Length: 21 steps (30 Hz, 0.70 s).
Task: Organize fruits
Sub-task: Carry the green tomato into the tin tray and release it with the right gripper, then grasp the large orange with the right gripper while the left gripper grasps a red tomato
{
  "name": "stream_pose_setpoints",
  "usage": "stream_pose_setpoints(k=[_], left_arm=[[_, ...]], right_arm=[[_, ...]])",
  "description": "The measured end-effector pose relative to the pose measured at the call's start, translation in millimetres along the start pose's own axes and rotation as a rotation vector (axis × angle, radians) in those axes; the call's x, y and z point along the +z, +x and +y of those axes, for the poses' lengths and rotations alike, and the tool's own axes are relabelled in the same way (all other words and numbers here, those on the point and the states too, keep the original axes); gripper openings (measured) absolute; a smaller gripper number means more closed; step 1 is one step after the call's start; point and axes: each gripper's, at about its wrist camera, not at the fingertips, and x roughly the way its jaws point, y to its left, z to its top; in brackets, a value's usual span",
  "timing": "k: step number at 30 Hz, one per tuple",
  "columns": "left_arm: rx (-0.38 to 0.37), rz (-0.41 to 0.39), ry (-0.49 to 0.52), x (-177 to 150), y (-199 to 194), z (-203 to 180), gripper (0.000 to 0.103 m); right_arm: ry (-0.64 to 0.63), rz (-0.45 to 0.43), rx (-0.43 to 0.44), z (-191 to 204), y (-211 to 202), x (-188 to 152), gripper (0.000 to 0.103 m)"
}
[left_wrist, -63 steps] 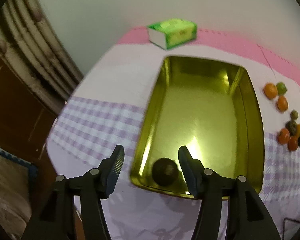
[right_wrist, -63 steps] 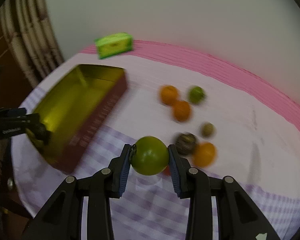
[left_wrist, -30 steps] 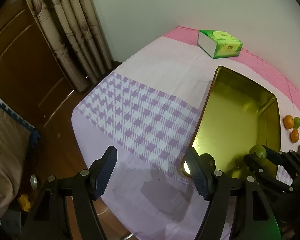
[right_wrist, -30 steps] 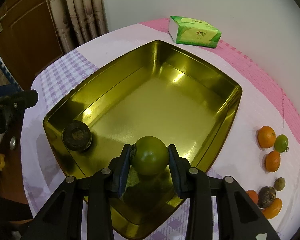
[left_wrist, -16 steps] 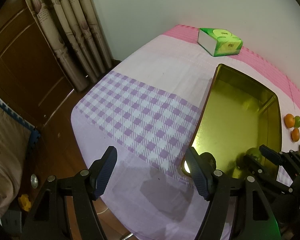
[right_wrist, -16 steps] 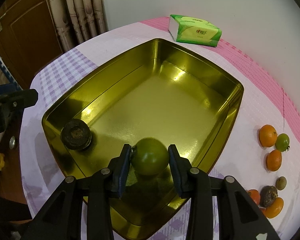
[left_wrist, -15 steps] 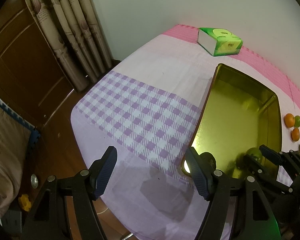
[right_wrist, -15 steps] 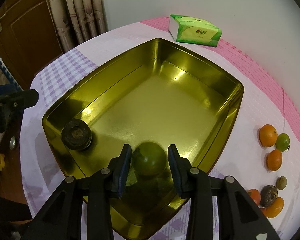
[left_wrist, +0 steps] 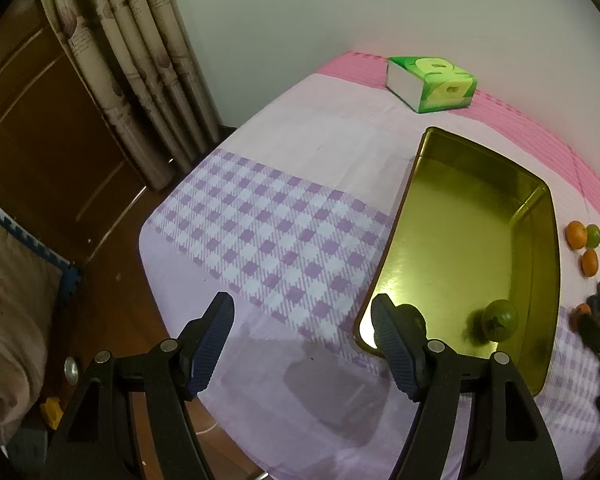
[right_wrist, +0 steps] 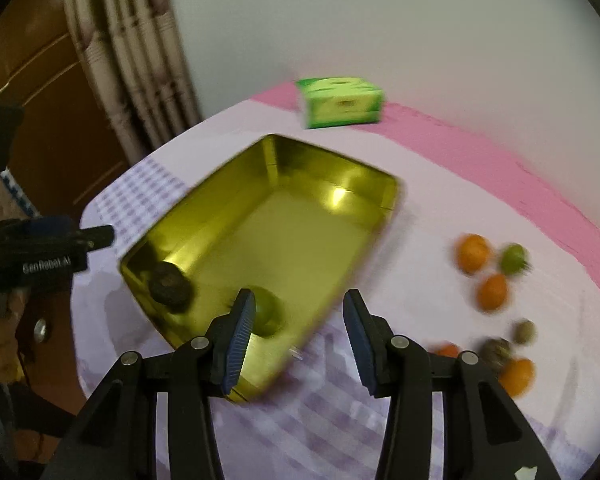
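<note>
Counting stock: two fruits, a round green fruit (left_wrist: 500, 319) and a dark brown wrinkled fruit (right_wrist: 169, 286), are held in the shallow gold metal tray (left_wrist: 550, 240); several small orange and green fruits (right_wrist: 491, 291) are left on the surface; the left claw (left_wrist: 302, 345) and right claw (right_wrist: 296, 336) are both spread, nothing gripped.

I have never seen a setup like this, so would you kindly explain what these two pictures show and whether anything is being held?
There is no robot here: a person holds a two-finger claw in each hand, and a fisheye camera on each looks forward along its fingers. One picture is from the left claw, the other from the right claw. Both are open and hold nothing. On the cloth-covered table lies a gold tray with a green fruit and a dark fruit inside. A green tissue box stands at the far edge. More small fruits, orange, green and dark, lie on the cloth beside the tray. The right picture is blurred.
</note>
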Motion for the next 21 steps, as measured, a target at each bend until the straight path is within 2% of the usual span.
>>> stream_pose_setpoints(k=[5,11,15,21], left_arm=[[0.002,-0.015,0.015,0,-4,-4,0.071],[-0.002,-0.025,0.058,-2,-5,-13,0.071],[-0.046,-0.026,0.097,-4,-8,-24,0.071],[-0.134,-0.047,0.176,-11,-21,-51,0.072]], right_arm=[[0.066,-0.012,-0.115,-54,-29,-32,0.043],[0.192,0.035,-0.221,-124,-41,-77,0.043],[0.249,0.045,-0.227,-146,-35,-93,0.043],[0.261,0.032,-0.211,-155,-17,-95,0.043]])
